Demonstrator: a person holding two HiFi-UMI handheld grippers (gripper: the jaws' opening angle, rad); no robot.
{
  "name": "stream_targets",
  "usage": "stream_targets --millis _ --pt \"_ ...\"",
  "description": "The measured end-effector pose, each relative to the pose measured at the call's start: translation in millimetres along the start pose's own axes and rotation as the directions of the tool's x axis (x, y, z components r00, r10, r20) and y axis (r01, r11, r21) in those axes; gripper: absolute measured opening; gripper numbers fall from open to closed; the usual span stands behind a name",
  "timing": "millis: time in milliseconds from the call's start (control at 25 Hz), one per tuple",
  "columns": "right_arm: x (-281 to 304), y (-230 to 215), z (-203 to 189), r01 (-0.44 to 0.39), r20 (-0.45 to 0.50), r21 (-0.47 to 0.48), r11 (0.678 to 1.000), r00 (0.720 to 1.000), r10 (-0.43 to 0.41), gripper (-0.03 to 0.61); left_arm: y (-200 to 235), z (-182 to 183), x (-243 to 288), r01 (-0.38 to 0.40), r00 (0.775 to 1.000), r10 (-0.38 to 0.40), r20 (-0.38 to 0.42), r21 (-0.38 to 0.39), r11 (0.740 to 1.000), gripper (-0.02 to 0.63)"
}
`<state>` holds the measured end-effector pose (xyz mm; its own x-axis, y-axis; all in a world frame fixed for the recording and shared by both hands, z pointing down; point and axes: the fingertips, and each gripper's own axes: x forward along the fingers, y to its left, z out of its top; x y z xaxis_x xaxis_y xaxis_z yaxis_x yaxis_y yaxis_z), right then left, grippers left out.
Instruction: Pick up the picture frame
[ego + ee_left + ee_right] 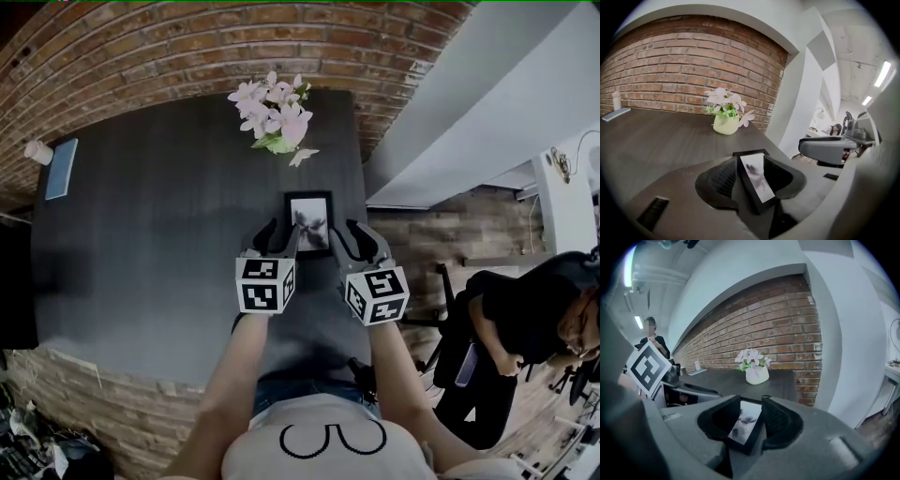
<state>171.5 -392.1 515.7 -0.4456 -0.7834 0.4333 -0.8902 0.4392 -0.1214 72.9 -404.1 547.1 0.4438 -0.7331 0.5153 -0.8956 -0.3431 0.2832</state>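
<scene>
A small black picture frame [308,223] with a pale photo sits on the dark table [159,253], near its right edge, directly ahead of me. My left gripper [279,236] reaches its left side and my right gripper [347,236] its right side. In the left gripper view the frame [756,180] slants across the gap of the left gripper [757,177], whose jaws stand wide apart. In the right gripper view the frame [744,425] lies between the spread jaws of the right gripper [750,420]. A gap shows beside the picture's face in both.
A pale pot of pink flowers [277,117] stands at the table's far edge, beyond the frame. A blue book [62,169] and a small white bottle [38,151] lie at the far left. A brick wall runs behind. A person in black [525,328] sits off to the right.
</scene>
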Motion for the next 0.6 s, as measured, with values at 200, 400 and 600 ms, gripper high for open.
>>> stream_targets --millis 200,400,600 --pt "12 -6 -18 0.004 -0.041 0.02 1.0 0.999 -0.003 0.133 4 -29 19 -0.018 0.995 0.013 -0.096 -0.053 0.998 0.167" --pt "21 -7 -28 -0.002 -0.058 0.024 1.0 0.998 0.004 0.133 7 -49 34 -0.051 0.985 0.038 -0.169 -0.078 0.996 0.148" --pt "22 -7 -30 -0.009 -0.061 0.021 1.0 0.998 0.01 0.133 8 -57 40 -0.08 0.973 0.057 -0.224 -0.095 0.992 0.121"
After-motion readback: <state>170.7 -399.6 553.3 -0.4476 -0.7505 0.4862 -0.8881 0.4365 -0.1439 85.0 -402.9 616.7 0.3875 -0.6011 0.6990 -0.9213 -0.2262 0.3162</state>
